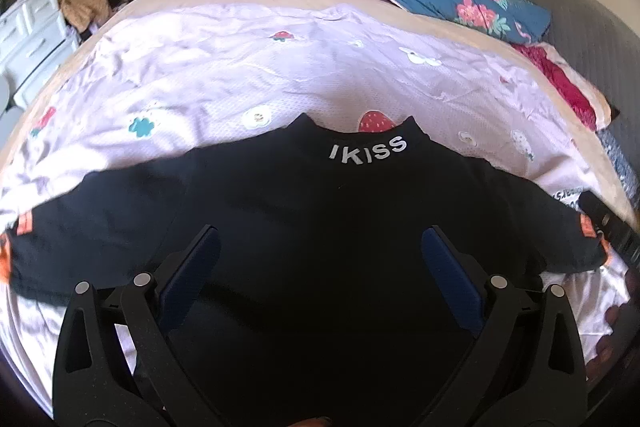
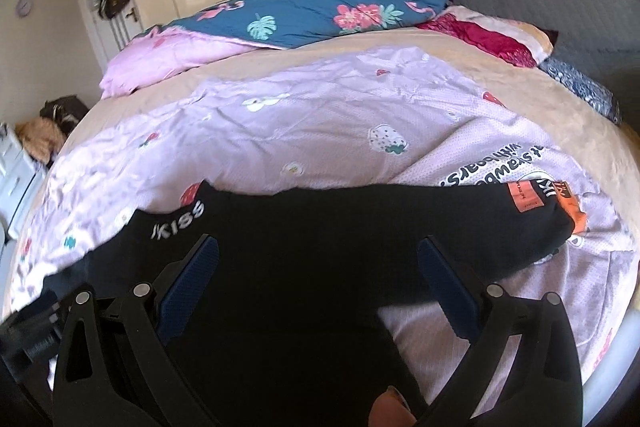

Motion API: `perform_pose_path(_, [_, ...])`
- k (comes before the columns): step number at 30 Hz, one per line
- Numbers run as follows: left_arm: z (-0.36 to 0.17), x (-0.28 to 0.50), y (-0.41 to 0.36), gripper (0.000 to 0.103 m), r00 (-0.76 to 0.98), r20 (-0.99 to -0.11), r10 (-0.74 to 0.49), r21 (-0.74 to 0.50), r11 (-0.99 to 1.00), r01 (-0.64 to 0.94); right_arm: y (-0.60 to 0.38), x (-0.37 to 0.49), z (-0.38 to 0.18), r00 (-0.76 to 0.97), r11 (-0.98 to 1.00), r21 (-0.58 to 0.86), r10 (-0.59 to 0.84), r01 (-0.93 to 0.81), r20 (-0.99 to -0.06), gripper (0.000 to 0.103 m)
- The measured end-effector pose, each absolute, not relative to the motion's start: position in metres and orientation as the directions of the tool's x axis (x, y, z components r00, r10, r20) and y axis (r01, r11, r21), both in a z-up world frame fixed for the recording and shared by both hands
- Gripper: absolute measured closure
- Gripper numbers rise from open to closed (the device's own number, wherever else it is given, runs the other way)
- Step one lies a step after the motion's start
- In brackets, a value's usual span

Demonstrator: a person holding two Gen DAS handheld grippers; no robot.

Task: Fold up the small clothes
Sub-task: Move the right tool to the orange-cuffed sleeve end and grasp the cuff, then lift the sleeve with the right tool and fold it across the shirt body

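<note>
A black T-shirt (image 1: 320,211) lies spread flat on a bed, back side up, with white block lettering reading "IKISS" (image 1: 368,148) across the collar band, straight ahead of the left gripper (image 1: 320,247) and beyond its fingertips. The left gripper's jaws stand wide apart with nothing between them but the shirt's dark cloth below; its blue ribbed pads (image 1: 196,267) face inward on black plastic arms with silver pivot pins. Each sleeve carries a small orange rectangular patch (image 1: 25,225); its print is too small to read. In the right wrist view the right gripper (image 2: 318,255) is likewise spread open and empty, above the shirt's right half, with the same lettering (image 2: 176,219) ahead and left of its left jaw and the right sleeve's orange label (image 2: 526,197) ahead and right of its right jaw. Under the shirt lies a crumpled lilac sheet (image 2: 320,131) printed with strawberries and flowers, bearing partly legible inverted black writing (image 2: 504,167). A teal floral quilt (image 2: 320,11) sits far ahead.
</note>
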State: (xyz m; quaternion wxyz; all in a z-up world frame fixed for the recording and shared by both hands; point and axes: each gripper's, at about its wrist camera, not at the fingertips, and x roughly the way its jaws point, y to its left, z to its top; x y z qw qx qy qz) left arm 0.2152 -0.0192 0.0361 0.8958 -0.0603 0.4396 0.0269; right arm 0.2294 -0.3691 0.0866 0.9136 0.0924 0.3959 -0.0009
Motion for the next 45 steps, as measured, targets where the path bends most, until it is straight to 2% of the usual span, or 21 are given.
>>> perform_pose_path(15, [0.008,0.258,-0.062,0.009,0.589,-0.806,-0.057,-0.058,0.998,0.016,-0.454,0.266,0.055,0.659,0.927,0.202,-0.06,0.315,-0.75,0.004])
perform_pose_path(31, [-0.022,0.26,-0.108,0.009,0.574,-0.798,-0.183,-0.096,0.979,0.179,-0.573,0.248,0.011,0.563,0.734,0.256,-0.203,0.629,-0.801,0.004])
perform_pose_path(39, [-0.034,0.258,-0.122,0.009,0.562,-0.801,-0.208,-0.103,0.972,0.212,-0.606,0.253,-0.015,0.513,0.669,0.267,-0.198,0.693,-0.835,0.004])
perform_pose_path(45, [-0.042,0.257,-0.128,0.009,0.534,-0.812,-0.233,-0.124,0.965,0.233,-0.631,0.253,-0.036,0.544,0.617,0.363,-0.129,0.699,-0.829,0.004])
